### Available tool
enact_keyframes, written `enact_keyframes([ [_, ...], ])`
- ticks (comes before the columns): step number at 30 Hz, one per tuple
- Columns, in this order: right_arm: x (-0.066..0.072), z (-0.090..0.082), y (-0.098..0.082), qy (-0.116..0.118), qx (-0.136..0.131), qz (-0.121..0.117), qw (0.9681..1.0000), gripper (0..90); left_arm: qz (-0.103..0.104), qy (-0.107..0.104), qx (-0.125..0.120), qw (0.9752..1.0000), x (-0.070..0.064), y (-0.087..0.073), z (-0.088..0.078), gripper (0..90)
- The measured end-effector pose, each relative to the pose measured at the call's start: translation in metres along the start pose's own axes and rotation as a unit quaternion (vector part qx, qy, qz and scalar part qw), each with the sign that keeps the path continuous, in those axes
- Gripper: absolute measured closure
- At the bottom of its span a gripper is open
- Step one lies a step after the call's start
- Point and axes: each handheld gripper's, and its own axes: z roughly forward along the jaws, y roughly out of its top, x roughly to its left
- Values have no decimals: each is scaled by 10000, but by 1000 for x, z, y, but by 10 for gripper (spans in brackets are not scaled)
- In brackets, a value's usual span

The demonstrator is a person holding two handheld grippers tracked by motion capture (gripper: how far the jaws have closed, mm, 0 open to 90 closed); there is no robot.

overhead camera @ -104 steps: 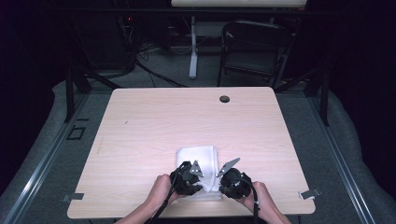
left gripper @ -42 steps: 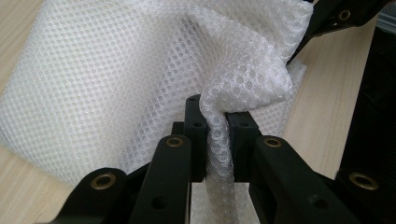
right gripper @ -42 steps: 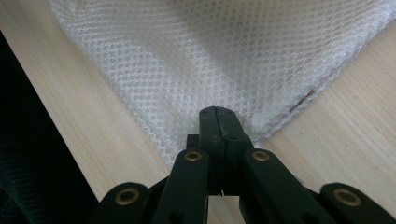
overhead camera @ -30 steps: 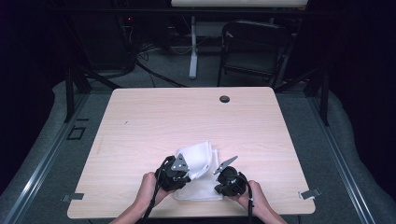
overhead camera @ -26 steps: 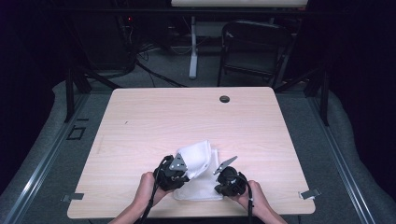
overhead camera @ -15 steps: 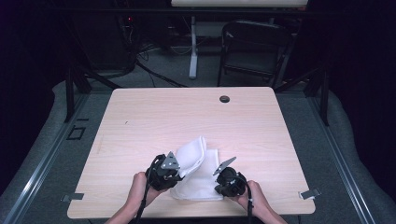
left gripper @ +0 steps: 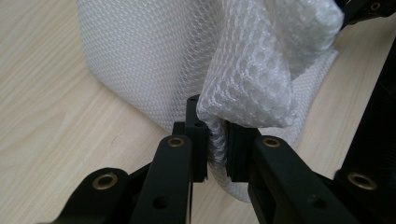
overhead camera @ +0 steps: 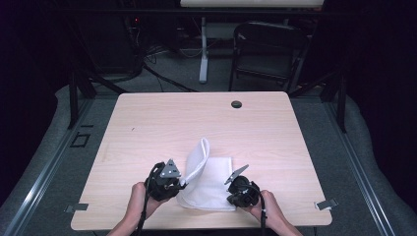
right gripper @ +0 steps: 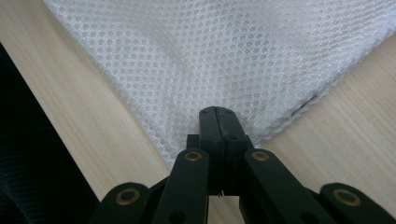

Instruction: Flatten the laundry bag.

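A white mesh cloth (overhead camera: 212, 178) lies on the wooden table (overhead camera: 196, 118) near its front edge. One flap of it stands up in a tall fold (overhead camera: 197, 157). My left gripper (overhead camera: 182, 185) sits at the cloth's left side. In the left gripper view its jaws are shut on a bunched edge of the mesh cloth (left gripper: 243, 88), lifted off the table, with the gripper (left gripper: 217, 151) clamping the fabric. My right gripper (overhead camera: 231, 192) rests at the cloth's front right corner. In the right gripper view the gripper (right gripper: 217, 116) is shut on the corner of the flat mesh cloth (right gripper: 210, 46).
A black round grommet (overhead camera: 236, 104) sits in the tabletop near its far edge. A dark chair (overhead camera: 265, 49) and cables stand on the floor beyond the table. Metal clips (overhead camera: 325, 203) mark the front corners. Bare wood spreads left and far.
My left gripper has moved left and slightly up with the cloth edge, drawing a flap up into a taller fold. My right gripper has stayed in place on the corner.
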Motion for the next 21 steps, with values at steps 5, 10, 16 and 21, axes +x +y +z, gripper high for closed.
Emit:
enact_keyframes([
  [5, 0, -2, 0, -149, 151, -69, 9998, 900, -98, 40, -83, 9999, 2, -1, -1, 818],
  [10, -1, -2, -1, -183, 136, -5, 9997, 900, -121, 73, -16, 9999, 3, -1, 0, 809],
  [16, -4, -4, -1, -279, 203, -15, 9994, 900, -201, 135, 31, 9997, 3, -3, 1, 808],
  [21, -6, -5, -2, -296, 217, 32, 9993, 900, -211, 149, 74, 9996, 2, -3, 3, 807],
])
